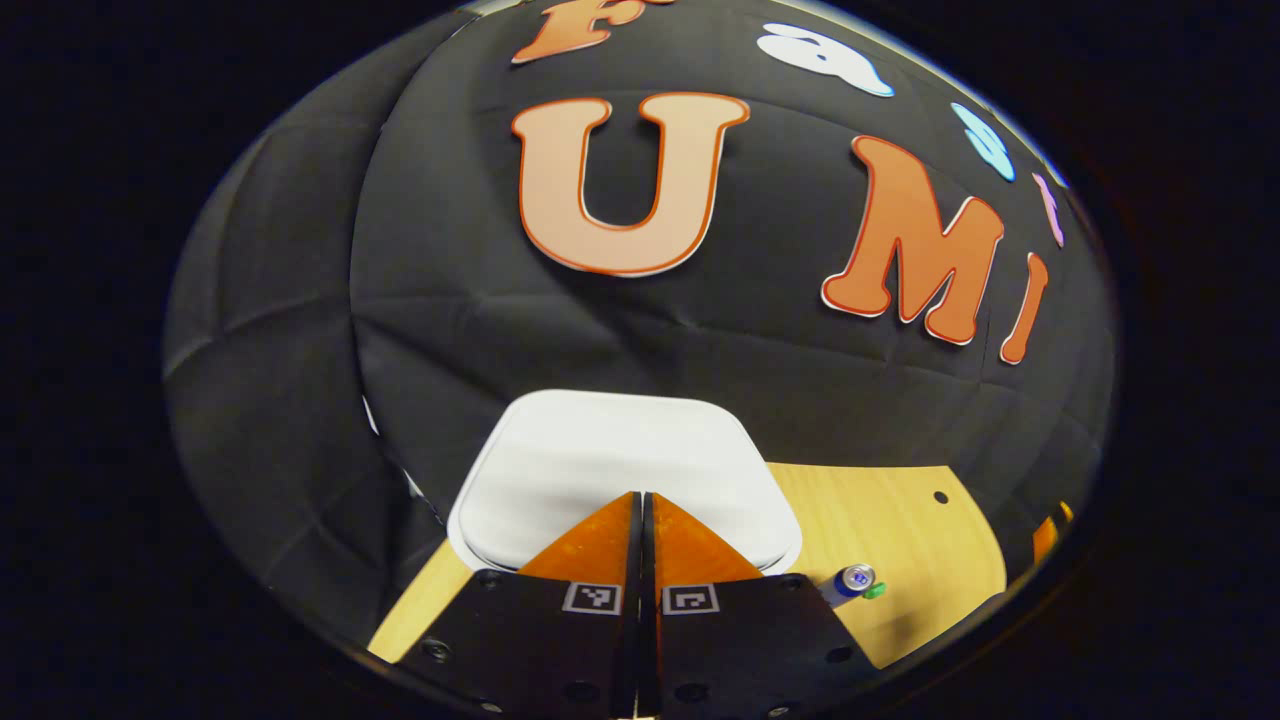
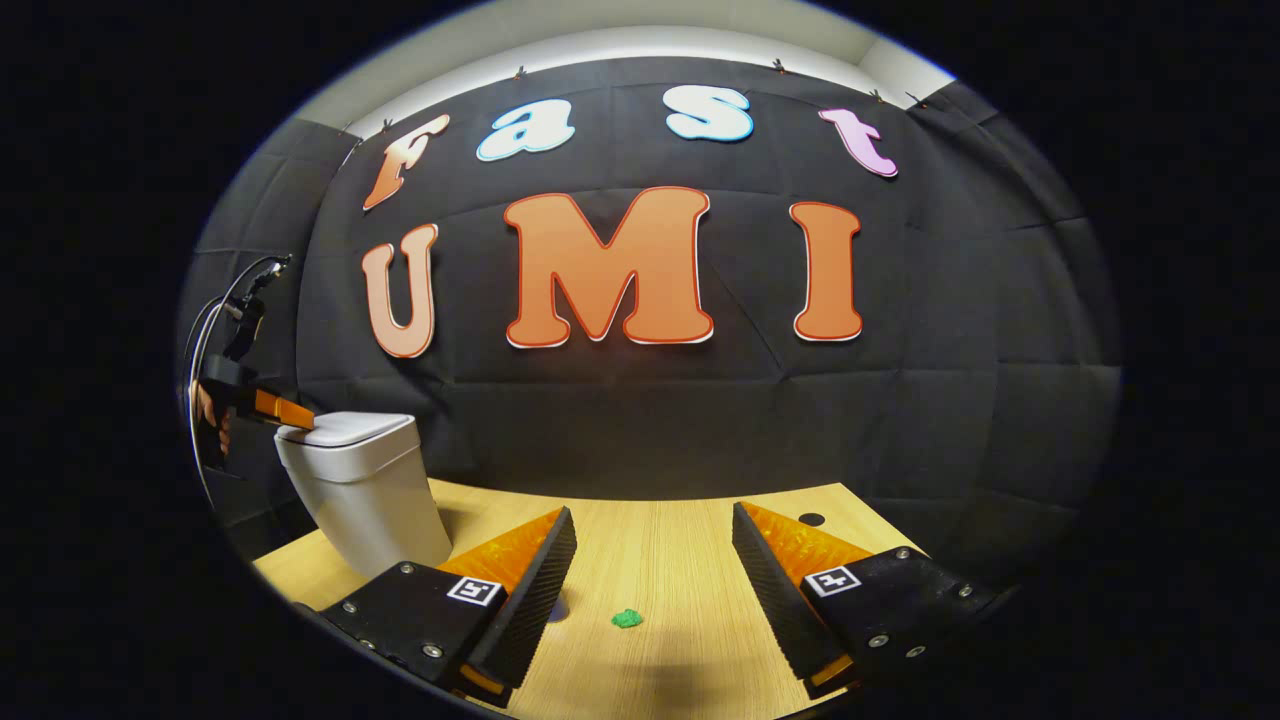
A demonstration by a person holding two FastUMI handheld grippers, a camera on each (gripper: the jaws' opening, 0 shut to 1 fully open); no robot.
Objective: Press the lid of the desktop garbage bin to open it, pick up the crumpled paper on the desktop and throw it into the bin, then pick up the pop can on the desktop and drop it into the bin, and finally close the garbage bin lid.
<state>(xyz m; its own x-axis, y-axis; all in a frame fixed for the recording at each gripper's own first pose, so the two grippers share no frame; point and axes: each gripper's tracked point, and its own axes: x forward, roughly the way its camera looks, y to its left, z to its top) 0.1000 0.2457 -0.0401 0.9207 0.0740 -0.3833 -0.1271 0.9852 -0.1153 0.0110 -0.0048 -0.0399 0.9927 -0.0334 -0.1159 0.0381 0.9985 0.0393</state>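
Pale wooden desktop [image 2: 680, 560] under everything. White plastic garbage bin [image 2: 365, 490] at its left rear, lid [image 1: 620, 470] down. Left gripper [image 1: 641, 500] over that lid, fingers together, empty. Right gripper [image 2: 650, 560] spread wide, empty. Blue pop can [image 1: 850, 581] lying beside bin. Small green crumpled paper [image 2: 627, 619] between right fingers, untouched.

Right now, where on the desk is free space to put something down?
Bare wood lies right of the green crumpled paper, toward the desk hole. Crowded: the left side, with the bin, the pop can and the left gripper at the lid.
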